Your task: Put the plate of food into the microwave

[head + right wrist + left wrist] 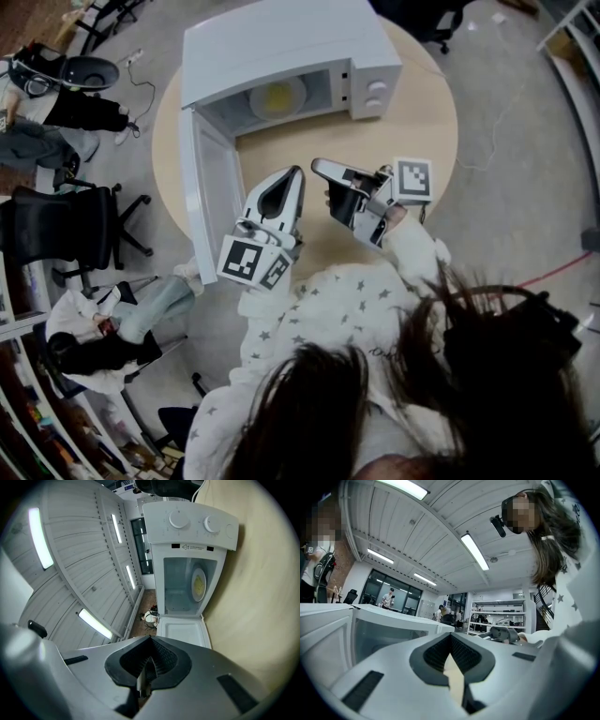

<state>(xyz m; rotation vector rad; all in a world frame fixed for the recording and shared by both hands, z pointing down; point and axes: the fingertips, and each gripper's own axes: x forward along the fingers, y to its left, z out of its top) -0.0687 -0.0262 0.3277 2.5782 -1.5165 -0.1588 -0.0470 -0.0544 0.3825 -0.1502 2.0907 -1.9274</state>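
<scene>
Microwave (281, 42): smooth wht shell, semi-gloss; table (422, 122): matt pale wood; plate (277, 97): glossy.

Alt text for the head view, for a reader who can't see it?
A white microwave stands on a round wooden table with its door open and a plate of yellow food inside. In front of it, the person holds the left gripper and right gripper above the table, both shut and empty.
</scene>
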